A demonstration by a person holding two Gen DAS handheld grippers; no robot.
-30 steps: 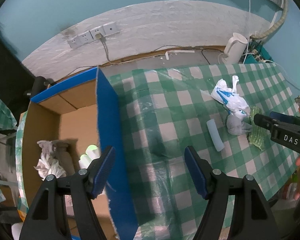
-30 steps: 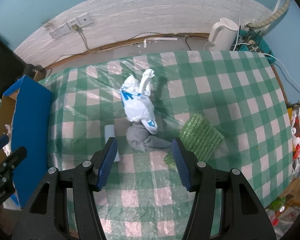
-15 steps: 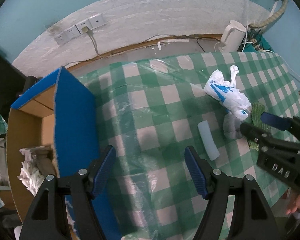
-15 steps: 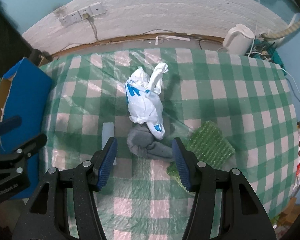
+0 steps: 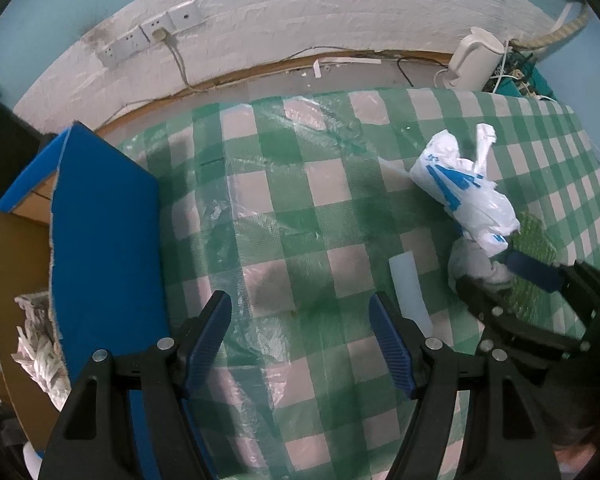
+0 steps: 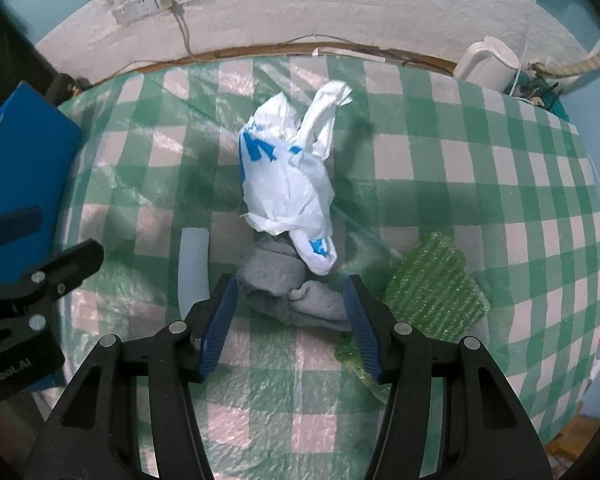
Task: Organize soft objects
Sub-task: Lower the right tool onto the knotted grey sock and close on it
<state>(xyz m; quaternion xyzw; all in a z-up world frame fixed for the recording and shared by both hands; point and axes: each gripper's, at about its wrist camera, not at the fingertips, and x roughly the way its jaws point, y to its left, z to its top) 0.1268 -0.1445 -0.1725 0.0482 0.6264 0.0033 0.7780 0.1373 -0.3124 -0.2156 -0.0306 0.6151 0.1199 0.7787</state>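
Green-checked tablecloth [image 5: 292, 184] below a white brick wall [image 5: 300, 20].

Both wrist views look steeply down, sharing the checked tablecloth [image 5: 308, 216].

1. tabletop [image 6: 480, 168]: covered by a green-and-white checked cloth under clear, wrinkled plastic film.
2. white plastic bag [image 6: 288, 184] with blue print: crumpled, near the middle of the tabletop, one twisted handle sticking up.
3. grey cloth bundle [image 6: 292, 292]: just in front of the bag, touching its lower end.
4. pale blue roll [image 6: 194, 268]: lying flat, just left of the grey bundle.
5. green textured sheet [image 6: 436, 292]: lying to the right of the grey bundle.
6. white kettle [image 6: 486, 64]: at the far right edge.
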